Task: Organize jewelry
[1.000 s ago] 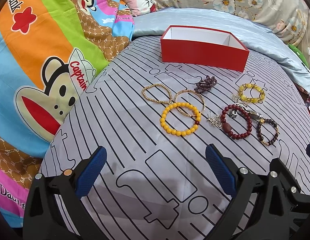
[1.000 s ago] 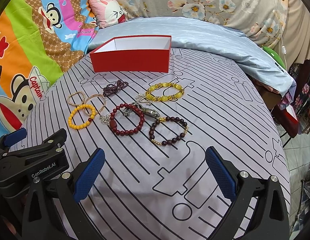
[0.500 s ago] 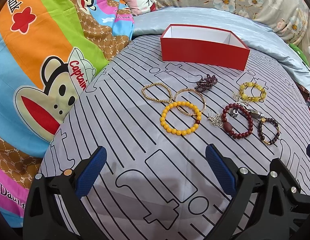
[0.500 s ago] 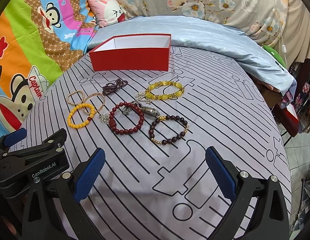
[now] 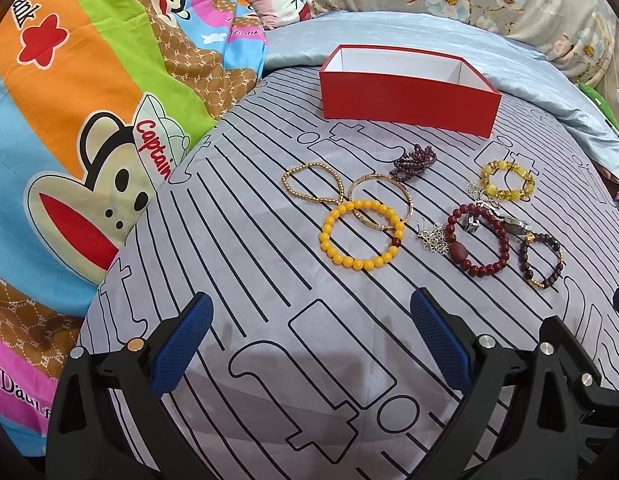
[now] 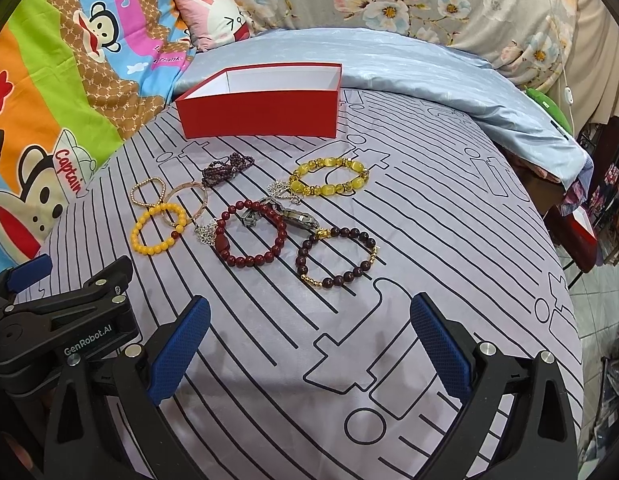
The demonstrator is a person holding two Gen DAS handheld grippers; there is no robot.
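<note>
Several bracelets lie spread on a grey striped sheet [image 5: 237, 248]. From left to right: a gold bead chain [image 5: 311, 182], a gold bangle [image 5: 379, 200], an orange bead bracelet [image 5: 361, 236], a dark red bead bracelet [image 6: 251, 238], a purple-and-gold bracelet [image 6: 337, 258] and a yellow stone bracelet [image 6: 329, 178]. Behind them stands an open red box [image 5: 407, 90], white inside. My left gripper [image 5: 309, 334] is open, short of the orange bracelet. My right gripper [image 6: 309, 336] is open too, short of the purple-and-gold one. Nothing sits between either pair of fingers.
A small purple bead cluster [image 5: 413, 160], silver charms [image 5: 433, 238] and a watch [image 6: 297, 218] lie among the bracelets. A cartoon monkey blanket [image 5: 89, 120] rises on the left, a pale blue quilt [image 6: 429, 64] behind the box. The bed edge drops off at right [image 6: 573, 264].
Both views have shifted only slightly; the jewelry sits marginally higher in frame. Both grippers stay open and nothing on the sheet has moved.
</note>
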